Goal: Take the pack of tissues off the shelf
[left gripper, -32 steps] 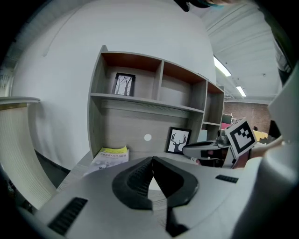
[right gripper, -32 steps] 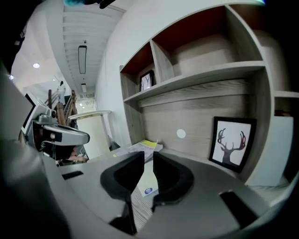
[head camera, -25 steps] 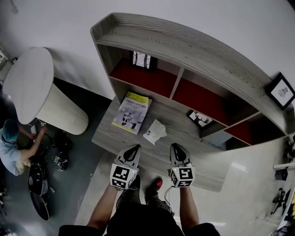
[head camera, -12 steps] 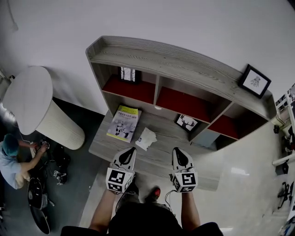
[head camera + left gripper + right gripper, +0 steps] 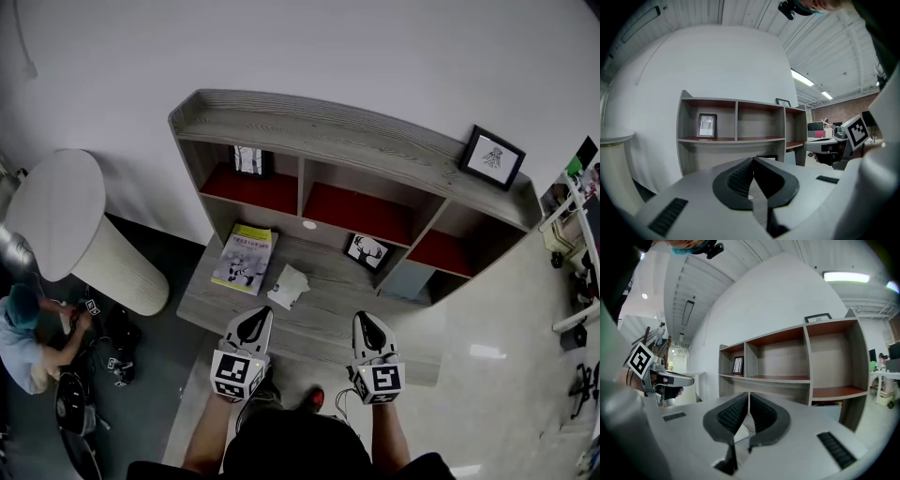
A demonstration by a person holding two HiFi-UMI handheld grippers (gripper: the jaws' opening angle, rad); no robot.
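The white pack of tissues (image 5: 287,286) lies on the grey wooden desk board (image 5: 328,319) of the shelf unit (image 5: 347,150), just right of a yellow-edged book (image 5: 243,258). My left gripper (image 5: 262,312) hovers over the board's front edge, a little nearer than the pack, jaws shut with nothing in them. The right gripper (image 5: 363,318) is level with it further right, also shut and empty. In the left gripper view the left gripper (image 5: 753,162) points at the shelf compartments. The right gripper (image 5: 748,396) does the same in its own view. Both gripper bodies hide the pack there.
Framed pictures stand in the left compartment (image 5: 247,160), on the board (image 5: 366,251) and on the shelf top (image 5: 488,157). A white round table (image 5: 66,220) stands at the left. A person (image 5: 23,328) crouches on the floor beside cables and gear.
The view has drawn back: the shelf looks smaller and sits lower in the picture, with more wall above it. Both grippers have kept their place over the board's front edge.
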